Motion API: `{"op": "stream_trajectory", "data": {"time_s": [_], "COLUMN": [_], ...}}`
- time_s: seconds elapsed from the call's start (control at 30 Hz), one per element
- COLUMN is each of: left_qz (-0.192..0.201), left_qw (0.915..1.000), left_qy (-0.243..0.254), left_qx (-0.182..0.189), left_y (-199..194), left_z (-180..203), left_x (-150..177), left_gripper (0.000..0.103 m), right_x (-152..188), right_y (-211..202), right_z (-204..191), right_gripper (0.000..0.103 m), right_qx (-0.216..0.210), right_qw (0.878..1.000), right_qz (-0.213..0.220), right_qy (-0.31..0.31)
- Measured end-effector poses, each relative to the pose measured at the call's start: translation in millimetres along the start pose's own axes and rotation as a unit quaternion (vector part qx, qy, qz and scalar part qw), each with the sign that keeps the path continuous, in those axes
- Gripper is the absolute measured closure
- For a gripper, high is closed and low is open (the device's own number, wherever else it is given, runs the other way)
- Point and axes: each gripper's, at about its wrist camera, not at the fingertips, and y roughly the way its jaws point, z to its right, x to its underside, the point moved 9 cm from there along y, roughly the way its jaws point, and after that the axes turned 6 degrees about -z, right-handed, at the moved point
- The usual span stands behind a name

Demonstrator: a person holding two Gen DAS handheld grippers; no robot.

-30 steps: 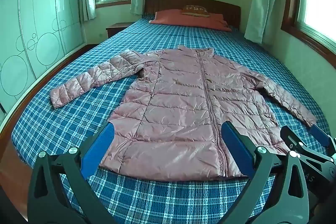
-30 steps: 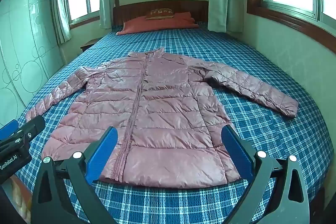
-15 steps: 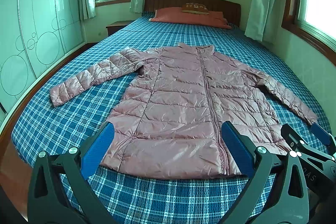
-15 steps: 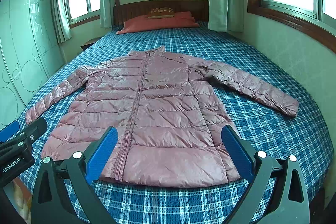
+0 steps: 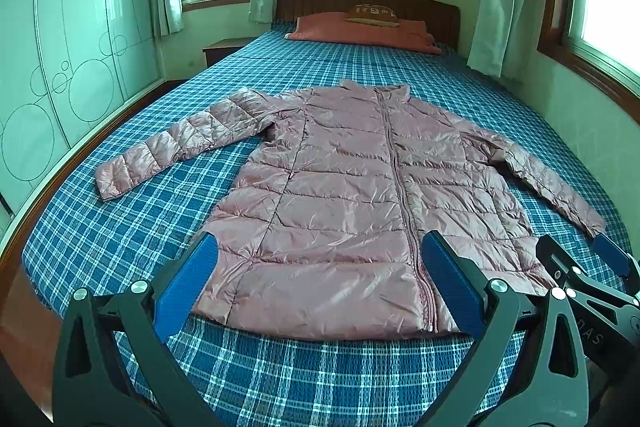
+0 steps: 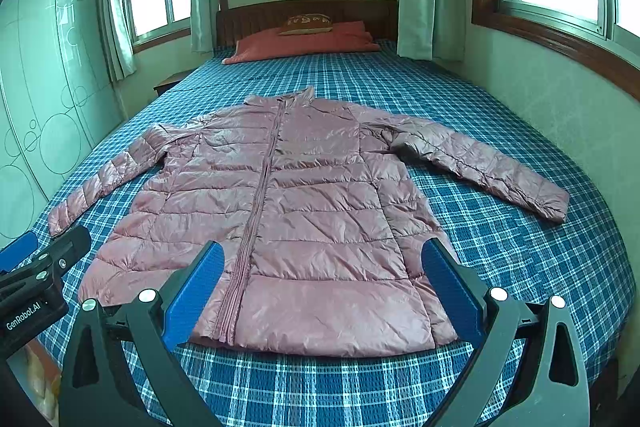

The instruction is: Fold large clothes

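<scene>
The pink jacket lies flat, zipped, on the bed; left tool and right tool hover near its hem, both spread apart, empty.

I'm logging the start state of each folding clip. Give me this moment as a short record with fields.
garment: pink puffer jacket, front up, zipped
layout: flat on the blue plaid bed, both sleeves spread outward, collar toward the headboard
folds made: none visible
left gripper: open, above the hem, holding nothing
right gripper: open, above the hem, holding nothing
also on bed: red pillow at the far end
</scene>
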Motion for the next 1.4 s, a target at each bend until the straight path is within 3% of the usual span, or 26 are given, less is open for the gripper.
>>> {"op": "stream_trajectory", "data": {"time_s": [1.4], "left_qz": [-0.01], "left_qw": [0.9999], "left_qy": [-0.003], "left_qx": [-0.002], "left_y": [3.8], "left_z": [-3.6], "left_x": [3.8], "left_gripper": [0.002], "right_x": [4.1], "right_y": [2.7], "right_z": [-1.6], "right_gripper": [0.005], "right_qx": [0.001], "right_qw": [1.0], "right_qz": [-0.004], "right_qy": [-0.002]}}
